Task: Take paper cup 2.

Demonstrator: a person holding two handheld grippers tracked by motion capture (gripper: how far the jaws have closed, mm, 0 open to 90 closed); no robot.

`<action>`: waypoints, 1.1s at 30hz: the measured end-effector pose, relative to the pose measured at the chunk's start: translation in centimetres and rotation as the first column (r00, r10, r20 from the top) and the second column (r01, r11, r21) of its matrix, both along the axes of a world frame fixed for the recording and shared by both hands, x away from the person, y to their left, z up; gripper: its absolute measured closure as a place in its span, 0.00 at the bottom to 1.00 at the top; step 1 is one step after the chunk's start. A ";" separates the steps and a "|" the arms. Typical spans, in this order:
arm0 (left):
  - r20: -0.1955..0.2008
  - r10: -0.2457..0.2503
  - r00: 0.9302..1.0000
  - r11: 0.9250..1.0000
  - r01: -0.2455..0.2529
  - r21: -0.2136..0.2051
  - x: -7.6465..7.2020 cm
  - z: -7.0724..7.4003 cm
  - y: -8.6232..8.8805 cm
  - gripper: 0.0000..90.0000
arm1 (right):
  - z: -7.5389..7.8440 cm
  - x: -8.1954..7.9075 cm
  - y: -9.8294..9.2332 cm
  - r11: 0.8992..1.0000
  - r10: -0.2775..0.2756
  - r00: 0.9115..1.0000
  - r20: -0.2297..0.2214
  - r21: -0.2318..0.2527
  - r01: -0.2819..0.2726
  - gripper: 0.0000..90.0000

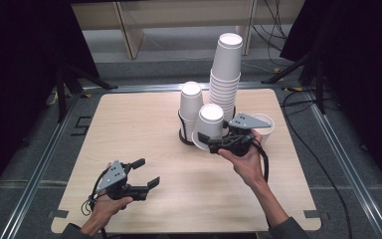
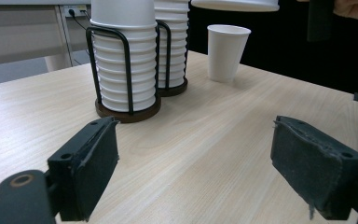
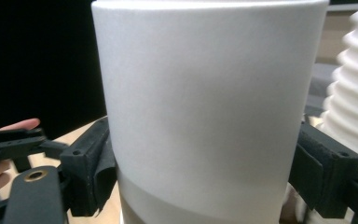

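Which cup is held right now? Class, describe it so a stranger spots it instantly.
Start at the two cup stacks on the table. In front of them, the right hand-held gripper clamps one upside-down cup. Unlike the upright single cup, it is gripped.

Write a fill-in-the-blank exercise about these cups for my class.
1. The right tool grips a paper cup turned ____.
2. The left tool has its jaws ____ with nothing between them.
3. ____ stacks of cups stand in black wire holders.
4. The lone cup on the table stands ____.
Missing words: upside down; open; Two; upright.
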State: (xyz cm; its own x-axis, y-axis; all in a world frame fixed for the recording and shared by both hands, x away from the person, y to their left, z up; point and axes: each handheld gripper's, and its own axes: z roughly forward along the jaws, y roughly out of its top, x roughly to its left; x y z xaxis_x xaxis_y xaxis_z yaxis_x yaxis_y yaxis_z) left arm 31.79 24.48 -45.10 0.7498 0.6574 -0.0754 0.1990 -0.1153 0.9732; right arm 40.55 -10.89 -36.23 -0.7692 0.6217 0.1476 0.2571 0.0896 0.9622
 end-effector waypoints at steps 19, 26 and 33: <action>0.004 -0.018 1.000 1.000 0.018 -0.017 0.1 -0.2 -0.2 0.16 | -2.1 -1.6 4.6 0.982 0.186 0.981 -0.059 -0.005 -0.186 0.21; -0.005 -0.014 1.000 1.000 0.014 0.005 0.0 -0.1 -0.2 0.16 | -2.7 -1.7 5.5 0.976 0.217 0.975 -0.050 -0.014 -0.218 0.21; -0.005 -0.016 1.000 1.000 0.016 0.004 0.1 -0.2 -0.2 0.16 | -3.2 -1.9 6.1 0.971 0.239 0.969 -0.065 -0.009 -0.240 0.21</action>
State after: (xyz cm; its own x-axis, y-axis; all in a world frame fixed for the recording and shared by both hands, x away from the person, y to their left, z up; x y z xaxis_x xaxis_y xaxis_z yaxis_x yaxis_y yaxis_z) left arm 31.85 24.27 -45.28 0.7595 0.6459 -0.0769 0.2021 -0.1220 0.9717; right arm 38.68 -4.75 -39.40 -0.8854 0.4234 0.1921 0.2866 0.1717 0.9425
